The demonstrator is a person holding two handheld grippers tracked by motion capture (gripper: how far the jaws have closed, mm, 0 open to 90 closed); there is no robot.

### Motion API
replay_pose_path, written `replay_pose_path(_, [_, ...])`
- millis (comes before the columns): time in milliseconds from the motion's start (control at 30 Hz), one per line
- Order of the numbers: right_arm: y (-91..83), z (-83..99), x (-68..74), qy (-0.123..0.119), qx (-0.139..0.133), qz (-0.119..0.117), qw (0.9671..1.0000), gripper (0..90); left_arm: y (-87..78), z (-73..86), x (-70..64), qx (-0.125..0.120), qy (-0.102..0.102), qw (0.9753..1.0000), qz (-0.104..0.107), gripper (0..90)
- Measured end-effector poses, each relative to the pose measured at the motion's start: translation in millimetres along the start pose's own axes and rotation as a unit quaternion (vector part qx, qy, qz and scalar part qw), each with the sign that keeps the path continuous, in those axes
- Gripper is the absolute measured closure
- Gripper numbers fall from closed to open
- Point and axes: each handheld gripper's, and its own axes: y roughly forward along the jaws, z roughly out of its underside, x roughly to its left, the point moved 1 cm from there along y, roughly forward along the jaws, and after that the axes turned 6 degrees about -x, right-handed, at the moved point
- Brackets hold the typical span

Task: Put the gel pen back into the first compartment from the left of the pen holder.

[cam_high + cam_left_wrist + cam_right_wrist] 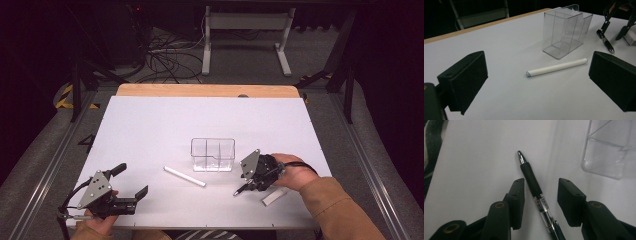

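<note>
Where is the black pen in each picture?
High view: the pen lies low and right of middle, under the right gripper, with its tip toward the left.
Left gripper view: the pen is at the upper right, beside the far gripper.
Right gripper view: the pen lies in the middle, between the open jaws.
Shared landmark: the clear plastic holder stands near it.

small printed label on the pen (537,195), perhaps red-marked, too blurred to read

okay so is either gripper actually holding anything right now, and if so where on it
Nothing is held. The right gripper straddles the pen at its black grip, jaws open, not clamped. The left gripper is open over bare table.
</note>
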Motion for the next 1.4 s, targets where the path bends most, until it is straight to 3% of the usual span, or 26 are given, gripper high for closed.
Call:
replay_pose_path(533, [8.3,4.0,-1.7,-0.032,0.033,-0.015,0.9989,68.0,0.9,0.5,1.0,-0.003,-0.011,0.9999,0.008,2.8])
replay_pose_path(700, [12.5,3.4,-1.1,-0.054,0.05,-0.013,0.9972,70.3,1.6,0.3,1.0,-0.001,-0.007,0.9999,0.009,2.8])
replay_pose_path(1200, [12.9,4.6,-0.7,-0.077,0.041,-0.023,0.9959,77.9,2.1,0.8,1.7,-0.001,-0.009,0.9999,0.011,3.2])
replay_pose_path(1400, [12.7,5.1,0.1,-0.076,0.041,-0.026,0.9959,79.3,2.2,0.8,1.1,0.002,-0.01,0.9999,0.01,3.2])
